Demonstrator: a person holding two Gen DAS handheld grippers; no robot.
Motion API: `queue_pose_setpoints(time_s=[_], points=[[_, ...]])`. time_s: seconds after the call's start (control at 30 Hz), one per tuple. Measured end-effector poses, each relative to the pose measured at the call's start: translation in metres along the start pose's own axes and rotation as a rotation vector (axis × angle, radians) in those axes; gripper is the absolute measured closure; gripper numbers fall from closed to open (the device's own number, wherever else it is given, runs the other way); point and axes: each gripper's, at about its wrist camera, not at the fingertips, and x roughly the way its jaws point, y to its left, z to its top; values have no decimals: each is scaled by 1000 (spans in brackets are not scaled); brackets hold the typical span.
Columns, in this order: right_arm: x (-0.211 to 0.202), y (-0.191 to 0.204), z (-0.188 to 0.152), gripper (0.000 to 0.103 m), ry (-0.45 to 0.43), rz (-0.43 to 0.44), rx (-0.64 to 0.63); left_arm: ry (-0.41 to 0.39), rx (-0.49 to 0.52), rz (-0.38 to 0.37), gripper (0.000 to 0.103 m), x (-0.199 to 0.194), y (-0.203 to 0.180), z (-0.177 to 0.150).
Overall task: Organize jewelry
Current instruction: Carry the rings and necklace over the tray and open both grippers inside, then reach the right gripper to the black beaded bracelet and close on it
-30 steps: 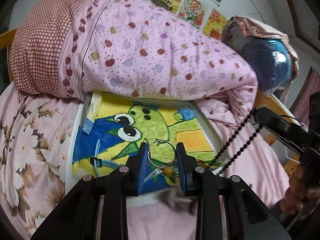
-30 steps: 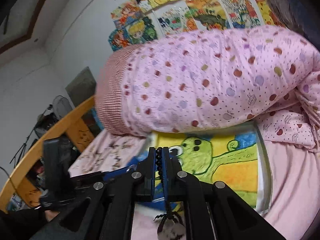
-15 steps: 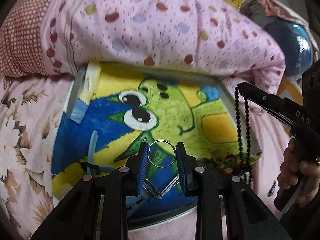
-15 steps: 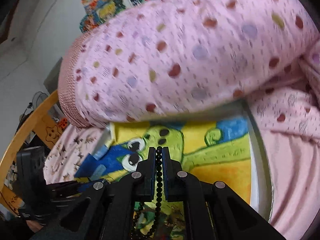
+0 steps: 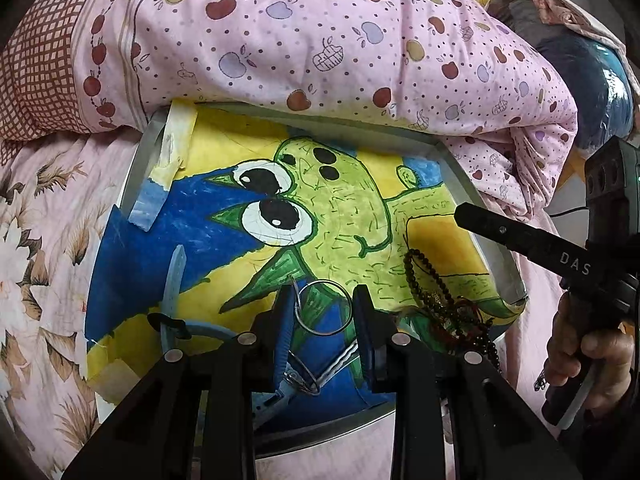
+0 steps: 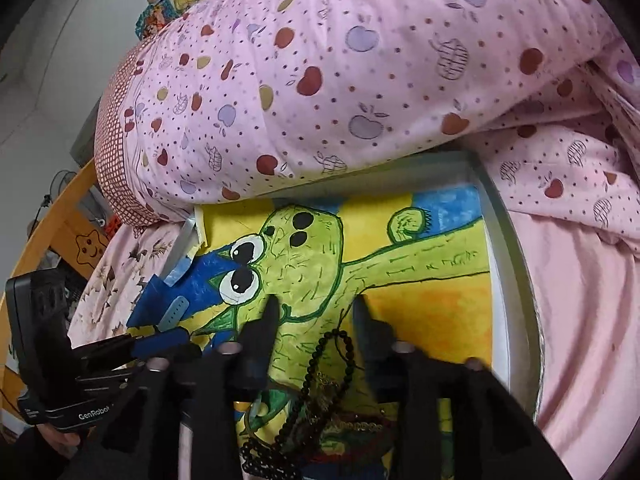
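- Your right gripper [image 6: 316, 312] has just been opening: its jaws now stand apart, and the string of small black round beads [image 6: 320, 364] lies slack between and below them on the painted paper, no longer pinched.
- In the left wrist view the same black beads [image 5: 424, 280] sit heaped at the near right part of the white-rimmed tray [image 5: 136, 168], which is lined with a painted green cartoon creature drawing [image 5: 344, 216]. They mix there with a tangle of reddish and gold-toned pieces [image 5: 460, 320] that I cannot sort out from here.
- Lift the right gripper straight up and away before you swing it aside. I judge a loop could catch on a finger and drag the whole heap along.
- Your left gripper [image 5: 322, 314] grips the thin silver wire ring [image 5: 324, 308] between its 2 blue pads [image 5: 286, 320]; more wire and a pale strip hang below the ring, low between the fingers.
- Set that ring down on a bare patch of the blue paint, well apart from the bead heap, so the 2 lots do not tangle.
- Let the hanging part touch down first, then open the jaws, so the ring settles flat instead of springing.
- Keep clear of the pale blue plastic strap [image 5: 174, 280] lying at the tray's near left.
- The pink apple-print quilt [image 5: 320, 40] overhangs the far rim; avoid placing anything under it.
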Motion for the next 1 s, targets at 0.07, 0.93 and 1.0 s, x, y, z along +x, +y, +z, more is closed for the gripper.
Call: queue_pose_setpoints(time_s=[0.07,0.93,1.0], points=[[-6,-1,1,59,-5,1,6,-3,1,0,62,-1,-1,-1],[-127,2,-42,10,-153,-38,67,-213,83,66,27,-78,-52,-17],[-142,-5,-51,9,-154,-64,109,-211,87,66,27,-83,-55,-25]])
